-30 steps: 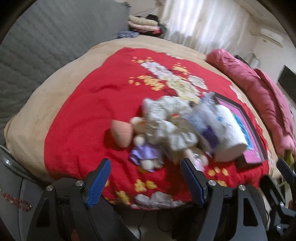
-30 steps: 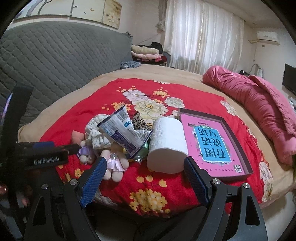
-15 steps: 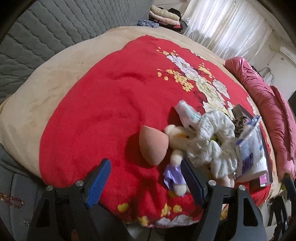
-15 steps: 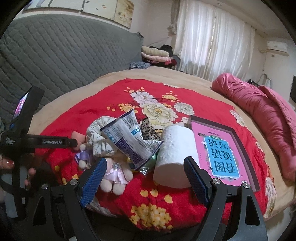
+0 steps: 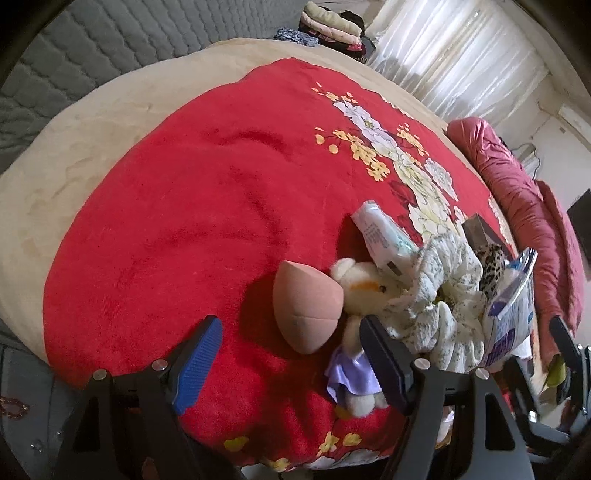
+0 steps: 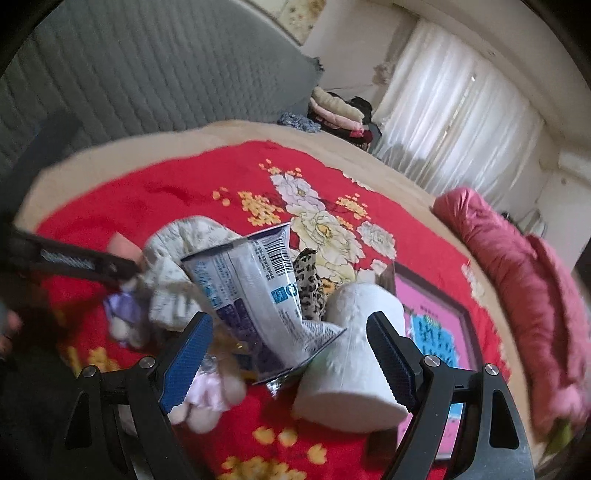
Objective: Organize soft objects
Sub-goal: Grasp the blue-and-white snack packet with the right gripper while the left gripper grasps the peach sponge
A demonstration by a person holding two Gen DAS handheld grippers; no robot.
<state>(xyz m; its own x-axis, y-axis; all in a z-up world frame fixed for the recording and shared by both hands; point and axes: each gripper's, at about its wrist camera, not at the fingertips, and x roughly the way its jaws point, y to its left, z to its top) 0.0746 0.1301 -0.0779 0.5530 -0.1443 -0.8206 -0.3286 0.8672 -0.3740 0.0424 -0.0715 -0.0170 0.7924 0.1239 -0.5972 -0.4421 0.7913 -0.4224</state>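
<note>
A heap of soft things lies on the red flowered blanket [image 5: 192,206]. A pink egg-shaped sponge [image 5: 304,304] lies beside a white plush toy in a purple dress [image 5: 360,284], under a floral white cloth [image 5: 443,295]. My left gripper [image 5: 291,349] is open, its jaws either side of the sponge, just short of it. My right gripper [image 6: 288,341] is open, close in front of a blue-and-white plastic bag [image 6: 255,291] and a white paper roll [image 6: 354,369]. A second plush in a pink dress [image 6: 207,395] lies under the bag. The left gripper also shows in the right wrist view [image 6: 74,258].
A pink framed picture [image 6: 439,332] lies right of the roll. A leopard-print cloth [image 6: 310,288] sits behind the bag. A rolled pink quilt [image 6: 524,280] runs along the bed's right side. Folded clothes [image 5: 328,26] are stacked at the far end by the grey headboard [image 6: 147,81].
My left gripper has swung left and moved in on the pink sponge, which now sits between its open jaws. My right gripper has moved closer to the bag and roll.
</note>
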